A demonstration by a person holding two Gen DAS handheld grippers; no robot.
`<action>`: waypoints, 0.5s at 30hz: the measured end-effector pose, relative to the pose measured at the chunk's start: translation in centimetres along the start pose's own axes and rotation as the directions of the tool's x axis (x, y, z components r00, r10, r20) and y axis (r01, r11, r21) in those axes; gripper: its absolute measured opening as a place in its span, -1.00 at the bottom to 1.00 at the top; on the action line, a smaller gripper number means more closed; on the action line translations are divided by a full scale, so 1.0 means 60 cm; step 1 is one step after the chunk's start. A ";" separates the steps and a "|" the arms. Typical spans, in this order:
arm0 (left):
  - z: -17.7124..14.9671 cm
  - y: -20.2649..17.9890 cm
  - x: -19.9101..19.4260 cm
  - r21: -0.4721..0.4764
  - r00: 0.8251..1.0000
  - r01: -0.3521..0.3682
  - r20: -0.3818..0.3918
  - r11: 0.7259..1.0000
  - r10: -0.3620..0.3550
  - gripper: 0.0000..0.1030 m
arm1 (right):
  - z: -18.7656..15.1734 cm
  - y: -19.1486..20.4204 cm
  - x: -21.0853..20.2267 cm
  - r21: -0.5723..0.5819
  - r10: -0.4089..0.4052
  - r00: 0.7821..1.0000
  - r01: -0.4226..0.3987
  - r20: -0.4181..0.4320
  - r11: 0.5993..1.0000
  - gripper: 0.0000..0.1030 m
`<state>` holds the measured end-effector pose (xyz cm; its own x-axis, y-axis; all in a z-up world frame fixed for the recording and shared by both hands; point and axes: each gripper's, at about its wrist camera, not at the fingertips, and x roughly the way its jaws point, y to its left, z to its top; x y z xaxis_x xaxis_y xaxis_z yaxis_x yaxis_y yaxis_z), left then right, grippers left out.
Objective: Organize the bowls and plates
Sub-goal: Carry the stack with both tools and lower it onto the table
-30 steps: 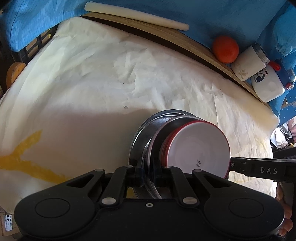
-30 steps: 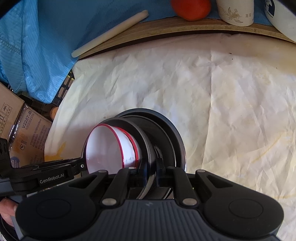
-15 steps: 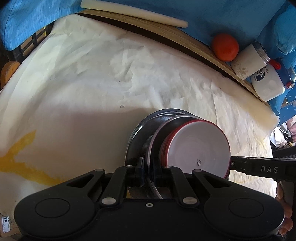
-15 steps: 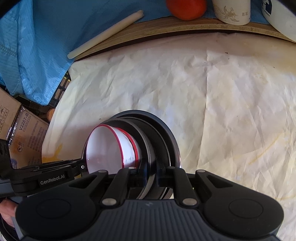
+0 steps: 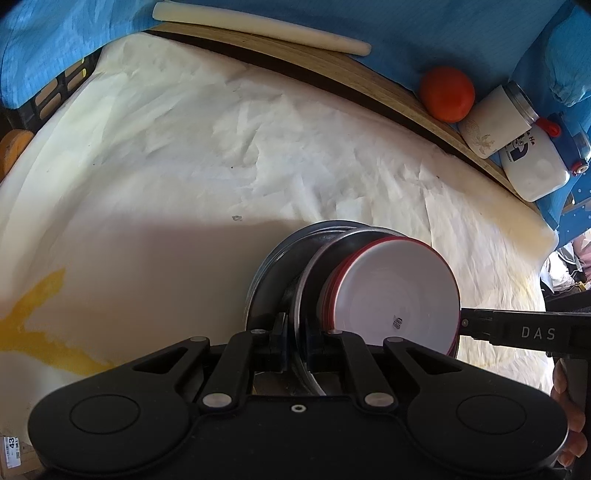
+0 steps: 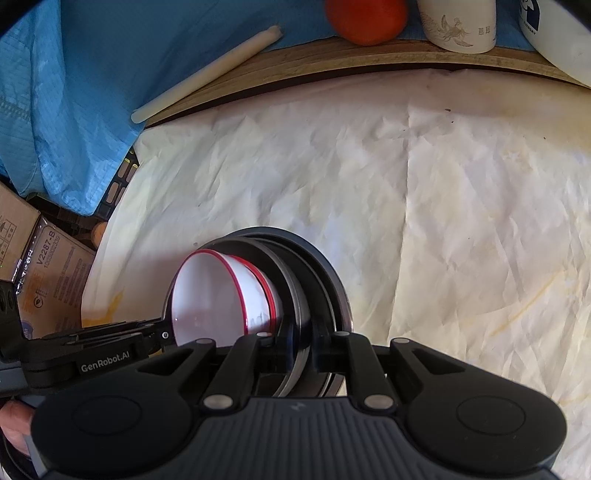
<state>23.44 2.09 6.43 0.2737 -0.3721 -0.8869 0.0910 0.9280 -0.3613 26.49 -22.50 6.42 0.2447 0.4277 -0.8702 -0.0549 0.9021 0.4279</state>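
A stack of steel plates (image 5: pixel 280 266) (image 6: pixel 317 273) with white, red-rimmed bowls (image 5: pixel 395 291) (image 6: pixel 214 295) nested on it is held on edge above the paper-covered table (image 5: pixel 184 155). My left gripper (image 5: pixel 295 339) is shut on the rim of a steel plate. My right gripper (image 6: pixel 306 350) is shut on the plate rim from the opposite side. Each gripper shows in the other's view, the right one (image 5: pixel 517 332) and the left one (image 6: pixel 92 354).
A tomato (image 5: pixel 447 94), a white cup (image 5: pixel 496 120) and a white bottle (image 5: pixel 535 162) stand on a wooden board (image 5: pixel 332 70) at the table's far edge. A white rod (image 5: pixel 258 27) lies on blue cloth. Cardboard boxes (image 6: pixel 40 266) sit off the left edge.
Both grippers have carried the stack a little forward over the table. The grip on the plates is unchanged.
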 end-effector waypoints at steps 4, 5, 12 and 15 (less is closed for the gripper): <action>-0.001 0.000 0.001 0.001 1.000 -0.001 0.001 1.000 0.001 -0.87 | -0.001 -0.001 0.000 0.003 0.004 1.000 -0.004 0.001 1.000 -0.76; -0.001 0.000 0.001 0.002 1.000 -0.003 0.002 1.000 0.003 -0.87 | -0.001 -0.001 0.000 0.001 0.003 1.000 -0.003 0.001 1.000 -0.76; -0.001 -0.002 0.002 0.000 1.000 -0.005 0.007 1.000 0.005 -0.87 | -0.003 -0.001 -0.002 -0.003 0.004 1.000 -0.004 0.010 1.000 -0.76; -0.001 -0.003 0.003 0.003 1.000 -0.008 0.010 1.000 0.008 -0.87 | -0.002 0.000 -0.002 -0.005 0.002 1.000 -0.002 0.015 1.000 -0.76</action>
<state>23.41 1.89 6.34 0.2842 -0.3642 -0.8869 0.0918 0.9311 -0.3530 26.33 -22.54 6.50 0.2586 0.4288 -0.8656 -0.0604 0.9015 0.4285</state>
